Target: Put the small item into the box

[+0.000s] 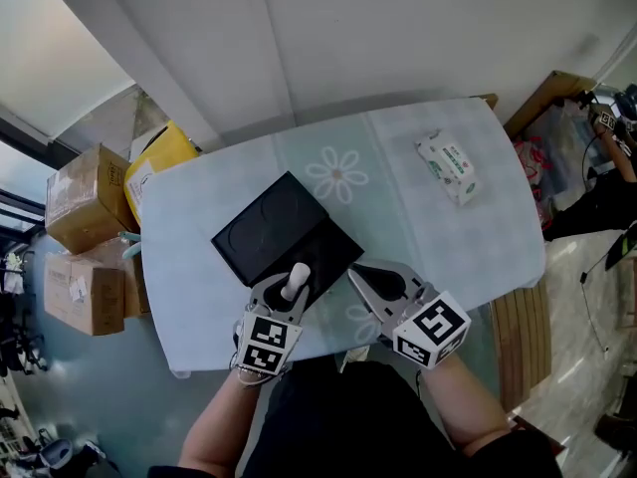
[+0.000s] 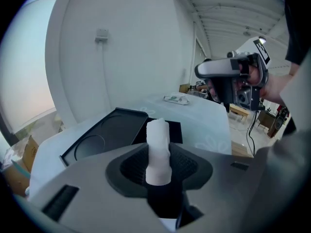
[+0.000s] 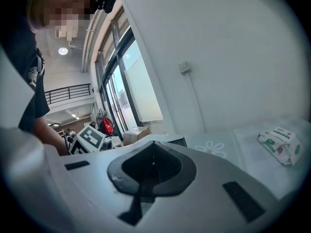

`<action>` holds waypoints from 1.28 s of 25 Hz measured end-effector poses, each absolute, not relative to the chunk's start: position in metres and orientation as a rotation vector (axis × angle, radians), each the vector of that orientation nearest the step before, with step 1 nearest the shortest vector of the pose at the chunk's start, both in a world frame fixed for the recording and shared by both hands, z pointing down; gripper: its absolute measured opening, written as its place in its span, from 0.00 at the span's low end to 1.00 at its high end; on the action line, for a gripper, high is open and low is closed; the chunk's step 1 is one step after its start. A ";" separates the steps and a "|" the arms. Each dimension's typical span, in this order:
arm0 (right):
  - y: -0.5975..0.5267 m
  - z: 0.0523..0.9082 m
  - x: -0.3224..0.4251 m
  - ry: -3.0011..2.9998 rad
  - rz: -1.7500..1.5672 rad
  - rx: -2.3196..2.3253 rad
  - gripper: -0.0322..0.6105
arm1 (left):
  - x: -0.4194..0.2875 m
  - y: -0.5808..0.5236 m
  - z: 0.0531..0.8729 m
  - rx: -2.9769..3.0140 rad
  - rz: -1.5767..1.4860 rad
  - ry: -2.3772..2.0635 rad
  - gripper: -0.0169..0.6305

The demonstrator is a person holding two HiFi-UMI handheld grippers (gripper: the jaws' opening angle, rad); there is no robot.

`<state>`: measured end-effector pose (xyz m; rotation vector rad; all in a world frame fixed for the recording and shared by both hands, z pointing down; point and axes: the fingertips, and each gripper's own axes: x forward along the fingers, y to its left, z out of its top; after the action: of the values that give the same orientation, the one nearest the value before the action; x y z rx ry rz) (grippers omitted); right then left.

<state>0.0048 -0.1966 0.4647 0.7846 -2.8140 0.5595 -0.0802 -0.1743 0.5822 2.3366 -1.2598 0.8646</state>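
Note:
A small white cylindrical item (image 1: 296,280) stands upright between the jaws of my left gripper (image 1: 290,292), which is shut on it. In the left gripper view the item (image 2: 158,147) rises out of the left gripper (image 2: 158,173). Just beyond it on the table lies the open black box (image 1: 336,255), with its black lid (image 1: 267,227) lying beside it to the left. The lid (image 2: 102,139) shows a round recess. My right gripper (image 1: 358,276) hovers at the box's near right corner. Its jaws meet with nothing between them, as the right gripper (image 3: 152,147) shows in its own view.
A white pack of wipes (image 1: 448,166) lies at the table's far right. The table (image 1: 418,247) has a pale cloth with daisy prints. Cardboard boxes (image 1: 85,199) and a yellow bag (image 1: 159,155) stand on the floor to the left. A wooden bench (image 1: 518,337) is at the right.

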 end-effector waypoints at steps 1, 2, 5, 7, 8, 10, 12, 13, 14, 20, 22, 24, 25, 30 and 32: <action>-0.199 0.467 0.004 -2.808 0.567 0.787 0.06 | -0.081 -0.176 0.587 2.328 0.893 -1.252 0.23; -0.201 0.469 0.003 -2.805 0.576 0.790 0.06 | -0.082 -0.177 0.593 2.317 0.926 -1.243 0.23; -0.205 0.475 0.002 -2.795 0.606 0.796 0.06 | -0.083 -0.180 0.608 2.270 1.023 -1.205 0.23; -0.207 0.480 0.003 -2.787 0.625 0.800 0.06 | -0.083 -0.184 0.618 2.248 1.079 -1.180 0.23; -0.209 0.483 0.003 -2.782 0.635 0.803 0.06 | -0.083 -0.185 0.622 2.240 1.106 -1.165 0.23; -0.212 0.488 0.005 -2.772 0.653 0.810 0.06 | -0.081 -0.188 0.632 2.224 1.153 -1.136 0.23; -0.214 0.492 0.007 -2.766 0.669 0.817 0.06 | -0.080 -0.190 0.640 2.208 1.193 -1.115 0.23; -0.216 0.494 0.007 -2.763 0.676 0.820 0.06 | -0.079 -0.191 0.644 2.198 1.215 -1.108 0.23; -0.217 0.496 0.008 -2.760 0.682 0.823 0.06 | -0.079 -0.192 0.648 2.188 1.238 -1.101 0.23; -0.219 0.506 0.013 -2.745 0.731 0.843 0.06 | -0.073 -0.190 0.667 2.142 1.309 -1.020 0.23; -0.221 0.508 0.015 -2.741 0.746 0.849 0.06 | -0.071 -0.190 0.671 2.134 1.322 -1.003 0.23; -0.222 0.510 0.016 -2.740 0.755 0.853 0.06 | -0.070 -0.189 0.675 2.127 1.333 -0.989 0.23; -0.222 0.511 0.016 -2.739 0.758 0.856 0.06 | -0.069 -0.189 0.677 2.125 1.338 -0.983 0.24; -0.225 0.510 0.019 -2.741 0.767 0.874 0.06 | -0.067 -0.191 0.681 2.120 1.363 -0.966 0.24; -0.225 0.509 0.019 -2.742 0.767 0.876 0.06 | -0.067 -0.191 0.682 2.118 1.367 -0.961 0.24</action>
<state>0.0192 -0.2254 0.5093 0.8761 -2.7423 0.7671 -0.0669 -0.1914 0.6822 2.1179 -0.9607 1.3674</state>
